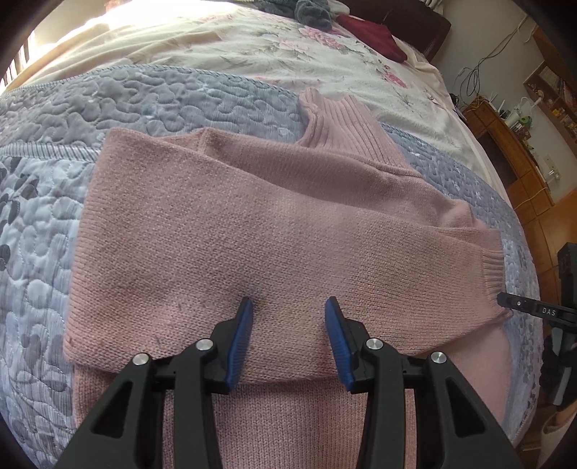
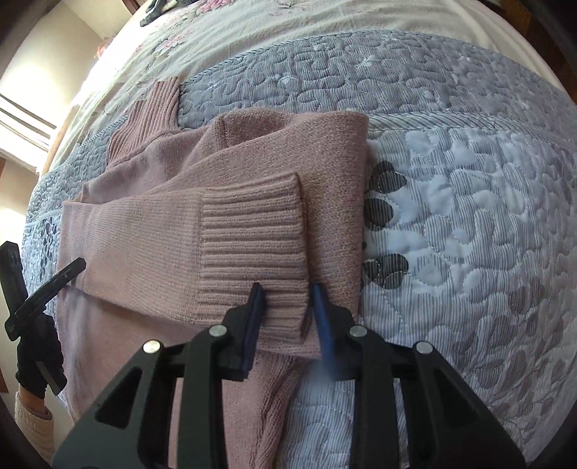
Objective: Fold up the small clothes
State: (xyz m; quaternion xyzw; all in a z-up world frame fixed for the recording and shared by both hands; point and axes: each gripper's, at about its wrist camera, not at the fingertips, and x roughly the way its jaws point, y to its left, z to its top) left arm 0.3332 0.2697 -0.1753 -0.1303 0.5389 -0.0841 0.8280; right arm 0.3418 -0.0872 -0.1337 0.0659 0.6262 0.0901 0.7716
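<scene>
Sweater (image 1: pixel 252 223), pink knit, one item: lies on the grey-blue quilted bedspread (image 1: pixel 43 223) at the near end of the bed, ribbed turtleneck collar (image 1: pixel 335 126) pointing far, both sleeves folded across the body.

Sleeve cuff (image 2: pixel 252 245), ribbed, one in clear view: rests on the right part of the folded stack, its end close to the sweater's right edge.

Left gripper (image 1: pixel 288 314), one: fingers spread, blue pads (image 1: pixel 241 335) resting on or just above the folded sleeve near the middle of the garment, pinching nothing.

Right gripper (image 2: pixel 286 299), one: fingers partly spread, standing either side of the near corner of the cuff; whether the pads press the knit cannot be told.

Other textiles, far end of the bed: floral sheet (image 1: pixel 252 47), one; dark red cloth (image 1: pixel 375 36), one; grey knitted heap (image 1: pixel 313 14), one.

Risk: the remaining fold looks to be bottom hem up toward the collar. The crossed sleeves are loose; lifting the hem with a grip that catches only the top layer would probably drag the cuff off the stack and open the fold. The soft, uneven quilt could let the knit slide and skew the edges. A pad snagging the ribbing may stretch it.
</scene>
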